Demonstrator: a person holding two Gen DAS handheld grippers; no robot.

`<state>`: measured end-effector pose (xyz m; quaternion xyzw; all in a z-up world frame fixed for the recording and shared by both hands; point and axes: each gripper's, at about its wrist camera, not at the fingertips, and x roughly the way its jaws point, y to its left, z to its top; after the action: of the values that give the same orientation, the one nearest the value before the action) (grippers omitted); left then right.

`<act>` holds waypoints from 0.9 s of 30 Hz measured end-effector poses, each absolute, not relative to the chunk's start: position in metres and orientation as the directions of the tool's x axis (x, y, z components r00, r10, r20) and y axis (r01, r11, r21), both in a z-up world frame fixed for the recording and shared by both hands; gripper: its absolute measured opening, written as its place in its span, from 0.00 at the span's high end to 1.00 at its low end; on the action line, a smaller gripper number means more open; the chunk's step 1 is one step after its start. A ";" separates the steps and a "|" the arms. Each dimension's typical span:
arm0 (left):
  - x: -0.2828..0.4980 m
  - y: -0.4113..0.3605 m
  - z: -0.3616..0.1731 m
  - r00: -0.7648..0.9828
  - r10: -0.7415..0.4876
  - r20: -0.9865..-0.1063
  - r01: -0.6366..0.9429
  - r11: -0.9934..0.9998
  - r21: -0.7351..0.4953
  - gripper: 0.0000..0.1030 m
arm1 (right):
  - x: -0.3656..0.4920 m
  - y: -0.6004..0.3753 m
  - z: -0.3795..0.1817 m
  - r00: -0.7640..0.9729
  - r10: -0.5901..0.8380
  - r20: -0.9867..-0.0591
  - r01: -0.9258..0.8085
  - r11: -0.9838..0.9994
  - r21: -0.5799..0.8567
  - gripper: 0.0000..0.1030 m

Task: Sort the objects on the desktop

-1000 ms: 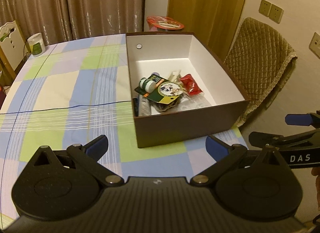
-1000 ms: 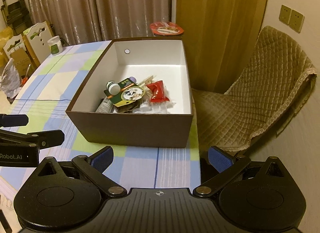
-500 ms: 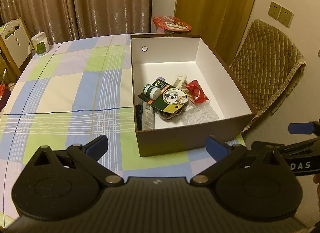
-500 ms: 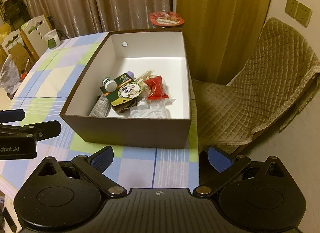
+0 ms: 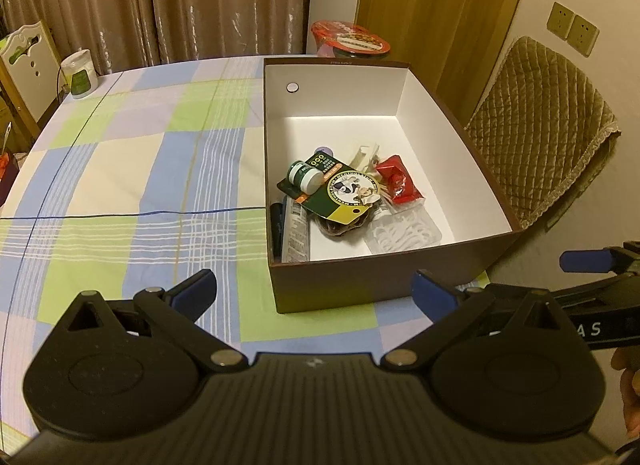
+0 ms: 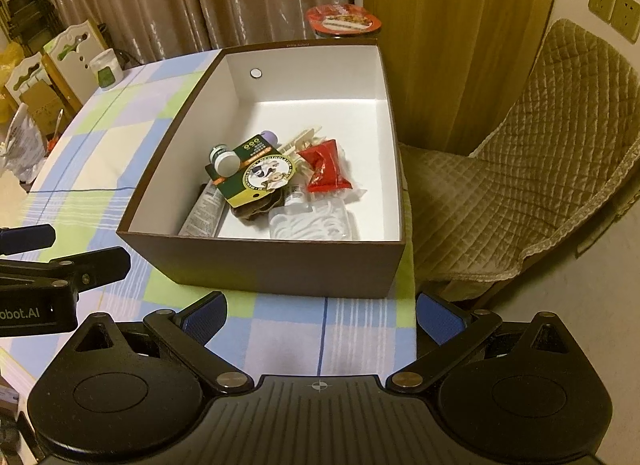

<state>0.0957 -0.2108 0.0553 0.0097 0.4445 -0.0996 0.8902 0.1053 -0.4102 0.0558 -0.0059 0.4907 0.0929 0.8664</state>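
A brown box (image 5: 360, 285) (image 6: 280, 265) with a white inside stands at the right end of the checked tablecloth (image 5: 120, 169). In it lie a green carded pack with a small bottle (image 5: 332, 189) (image 6: 256, 173), a red packet (image 5: 398, 179) (image 6: 326, 169), a clear bag of white pieces (image 5: 404, 231) (image 6: 308, 221), a tube (image 5: 298, 235) and wooden clips. My left gripper (image 5: 314, 291) hangs open and empty just short of the box's near wall. My right gripper (image 6: 320, 311) is open and empty too, near the box's right front corner.
A red-lidded bowl (image 5: 350, 39) stands behind the box. A white jar (image 5: 80, 73) sits at the table's far left corner. A quilted chair (image 6: 520, 169) is right of the table. Curtains and a wooden door close the back.
Both grippers have risen and tilted down a little, so more of the box's inside shows. Nothing in the box moved.
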 end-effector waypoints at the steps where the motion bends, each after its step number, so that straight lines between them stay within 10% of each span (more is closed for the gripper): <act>1: 0.096 -0.211 0.055 0.583 -0.170 -0.794 0.187 0.980 -0.072 0.01 | 0.106 -0.410 0.055 0.500 0.156 -0.852 -0.166 0.983 0.082 0.00; 27: 0.099 -0.211 0.052 0.573 -0.203 -0.794 0.218 0.972 -0.091 0.01 | 0.106 -0.407 0.054 0.498 0.128 -0.858 -0.134 0.989 0.070 0.00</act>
<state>0.0994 -0.2109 0.0517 0.0086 0.4463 -0.1188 0.8869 0.1058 -0.4065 0.0542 -0.0029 0.4954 0.0757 0.8653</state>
